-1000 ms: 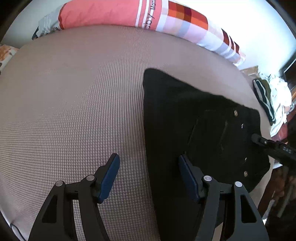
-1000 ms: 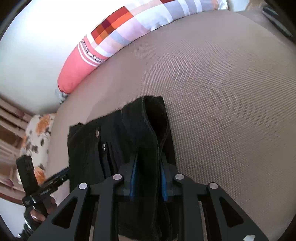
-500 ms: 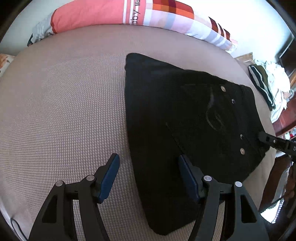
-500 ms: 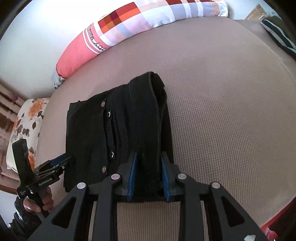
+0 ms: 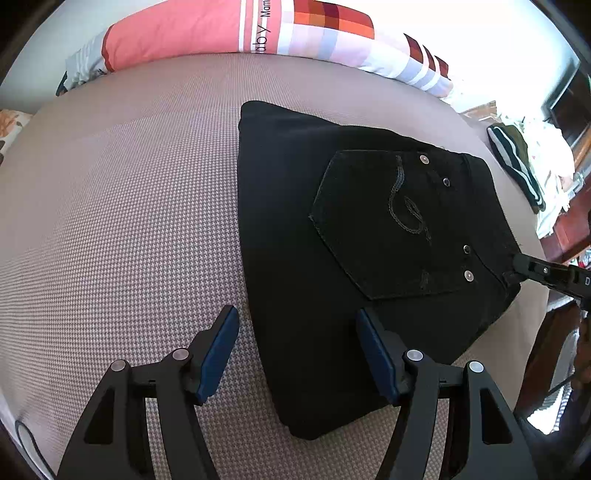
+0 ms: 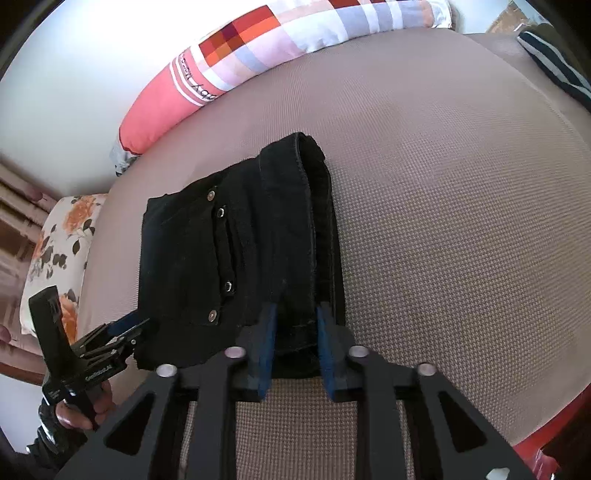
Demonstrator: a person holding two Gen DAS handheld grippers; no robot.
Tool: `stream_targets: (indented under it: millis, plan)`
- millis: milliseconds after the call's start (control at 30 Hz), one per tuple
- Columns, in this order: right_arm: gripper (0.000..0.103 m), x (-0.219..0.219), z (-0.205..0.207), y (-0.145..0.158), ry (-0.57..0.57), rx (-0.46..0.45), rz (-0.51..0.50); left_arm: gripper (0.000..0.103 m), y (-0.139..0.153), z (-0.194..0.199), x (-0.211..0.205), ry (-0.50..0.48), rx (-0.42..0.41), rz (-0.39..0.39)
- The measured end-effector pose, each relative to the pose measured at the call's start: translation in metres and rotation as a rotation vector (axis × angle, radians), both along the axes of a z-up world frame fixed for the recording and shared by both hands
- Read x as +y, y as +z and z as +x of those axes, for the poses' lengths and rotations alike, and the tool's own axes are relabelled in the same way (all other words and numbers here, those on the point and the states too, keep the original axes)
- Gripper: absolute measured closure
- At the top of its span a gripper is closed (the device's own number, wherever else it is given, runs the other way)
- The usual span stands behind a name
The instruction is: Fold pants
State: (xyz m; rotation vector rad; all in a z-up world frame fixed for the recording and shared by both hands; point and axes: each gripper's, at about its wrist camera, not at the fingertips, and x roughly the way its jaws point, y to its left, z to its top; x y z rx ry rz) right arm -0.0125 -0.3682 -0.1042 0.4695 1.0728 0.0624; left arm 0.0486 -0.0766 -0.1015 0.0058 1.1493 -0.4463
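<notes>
The black pants [image 5: 332, 258] lie folded into a compact stack on the brown bed, back pocket with rivets facing up; they also show in the right wrist view [image 6: 236, 258]. My left gripper [image 5: 295, 347] is open, hovering over the near corner of the stack, one finger over the mattress and one over the cloth. My right gripper [image 6: 293, 332] is shut on the near edge of the folded pants, which stick up as a thick fold between its fingers. In the left wrist view the right gripper [image 5: 546, 271] touches the stack's right edge.
The brown woven mattress [image 5: 110, 221] spreads all around. A long pink and checked pillow [image 5: 258, 33] lies along the far edge by the wall. A floral pillow [image 6: 62, 251] is at the left, striped clothes [image 5: 517, 166] at the right edge.
The right gripper has loosened a little around the fold and the stack has settled flat. The left gripper stays open and has drawn slightly nearer the stack's corner.
</notes>
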Motion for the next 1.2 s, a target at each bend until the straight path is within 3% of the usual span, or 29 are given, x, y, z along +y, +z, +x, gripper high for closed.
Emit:
stream_targets:
  millis: [333, 500, 667, 1067, 1200]
  plan:
    - [0.092, 0.011, -0.017, 0.013, 0.01, 0.008, -0.093, 0.036, 0.001, -0.001, -0.005, -0.034, 0.0, 0.005]
    - [0.092, 0.004, -0.012, -0.01, -0.009, 0.068, -0.066, 0.035, -0.009, 0.0, -0.007, -0.044, 0.012, 0.012]
    - [0.091, 0.0, -0.01, -0.011, -0.011, 0.073, -0.041, 0.033, -0.008, -0.001, -0.01, -0.045, 0.0, 0.028]
    - [0.063, -0.001, -0.004, -0.006, -0.015, 0.087, -0.1, 0.029, -0.008, -0.003, -0.013, -0.025, -0.009, 0.042]
    - [0.06, -0.002, -0.001, -0.003, -0.011, 0.087, -0.104, 0.029, -0.005, -0.002, -0.013, -0.025, -0.017, 0.041]
